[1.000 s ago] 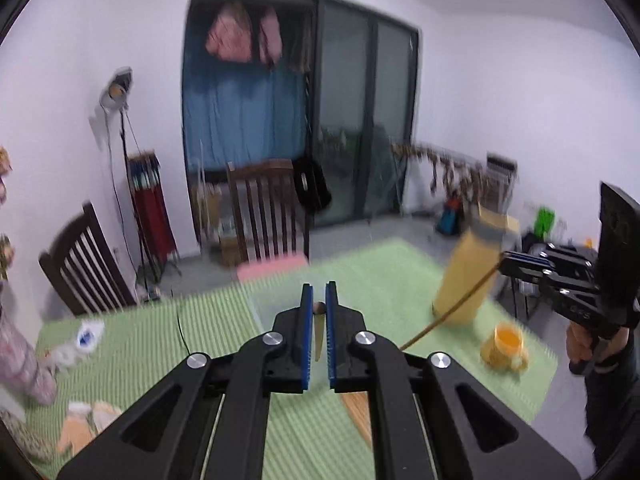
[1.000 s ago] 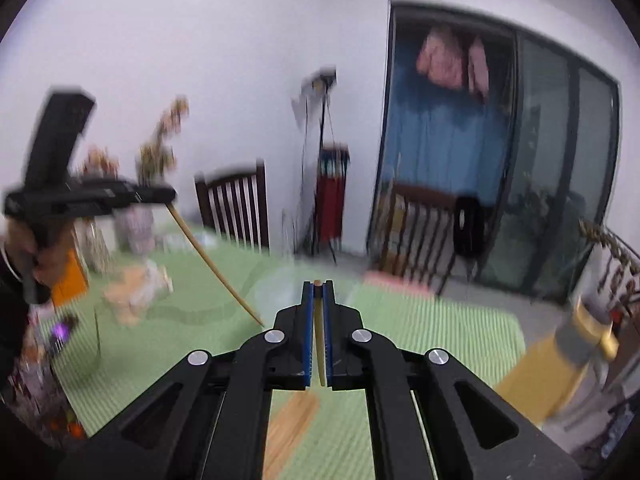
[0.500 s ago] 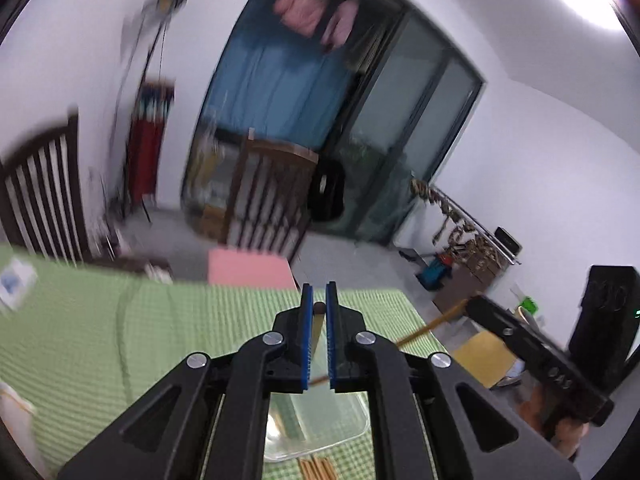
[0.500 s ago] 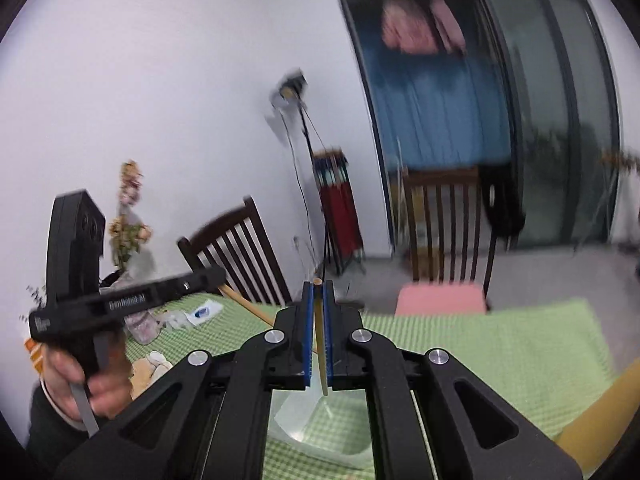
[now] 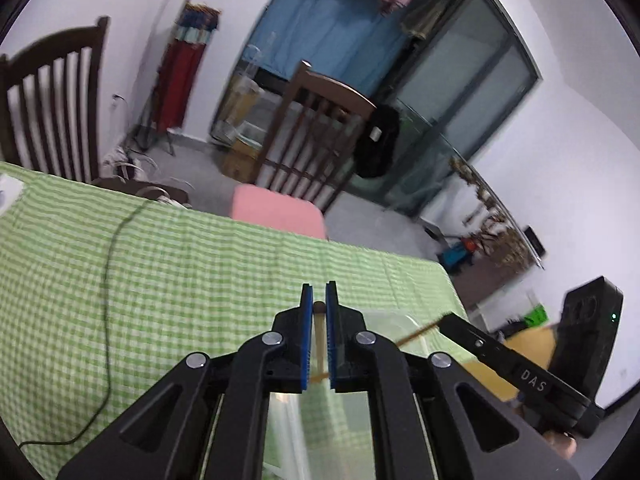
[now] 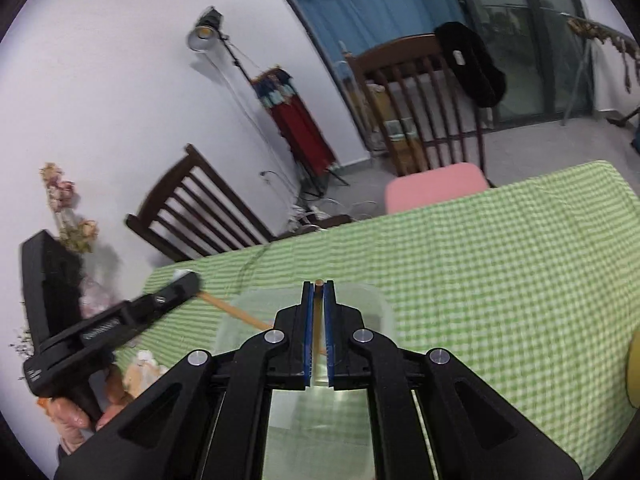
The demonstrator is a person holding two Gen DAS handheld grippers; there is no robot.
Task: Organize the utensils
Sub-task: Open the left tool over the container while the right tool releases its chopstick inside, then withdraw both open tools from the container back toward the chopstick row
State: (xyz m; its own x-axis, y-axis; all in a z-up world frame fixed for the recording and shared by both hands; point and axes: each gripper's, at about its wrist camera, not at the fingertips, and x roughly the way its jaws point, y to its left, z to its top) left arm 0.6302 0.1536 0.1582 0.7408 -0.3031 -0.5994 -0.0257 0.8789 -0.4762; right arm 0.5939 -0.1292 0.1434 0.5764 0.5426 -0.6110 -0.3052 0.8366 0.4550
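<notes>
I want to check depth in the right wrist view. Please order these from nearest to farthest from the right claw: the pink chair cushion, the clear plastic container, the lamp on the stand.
1. Clear plastic container: just beneath the right claw, on the green cloth.
2. Pink chair cushion: beyond the table's far edge, slightly right.
3. Lamp: by the wall, upper left.
</notes>
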